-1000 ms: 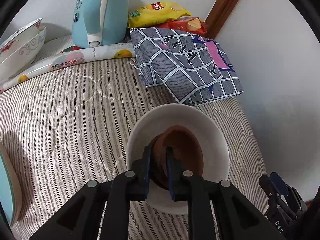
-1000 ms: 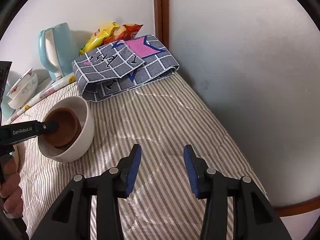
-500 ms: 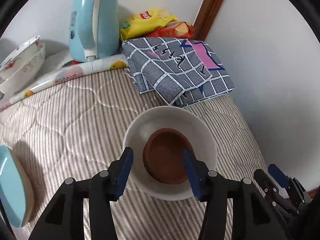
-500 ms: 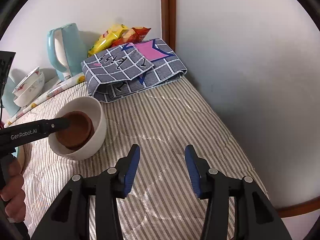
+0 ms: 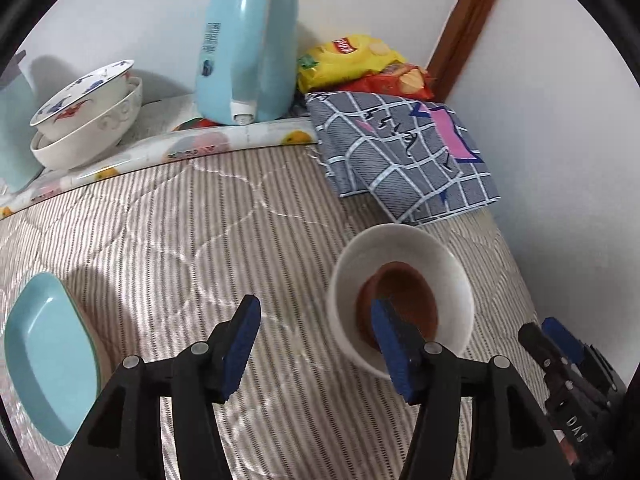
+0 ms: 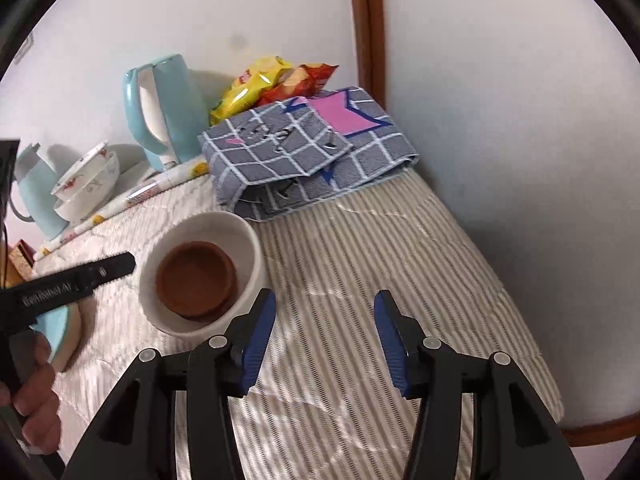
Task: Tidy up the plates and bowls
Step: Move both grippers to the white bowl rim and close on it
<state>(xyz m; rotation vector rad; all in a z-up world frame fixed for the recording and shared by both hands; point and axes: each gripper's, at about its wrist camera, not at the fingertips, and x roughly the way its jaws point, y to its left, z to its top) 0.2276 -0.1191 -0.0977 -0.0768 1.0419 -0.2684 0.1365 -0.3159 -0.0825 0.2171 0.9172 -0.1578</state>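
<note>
Soft, even room light fills both views, no glare. Faint shadows fall left of the kettle (image 5: 248, 52) and bowls (image 5: 86, 114) on the far wall. Fisheye bends edges into black corners. Focus mostly sharp; the near-left hand (image 6: 34, 392) blurs slightly.

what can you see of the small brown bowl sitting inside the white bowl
The small brown bowl is round, shallow and matte, like clay or wood. It sits upright, slightly off-centre, inside the larger white bowl on the striped quilt. A second brown rim beneath suggests two nested. No gripper touches it.
</note>
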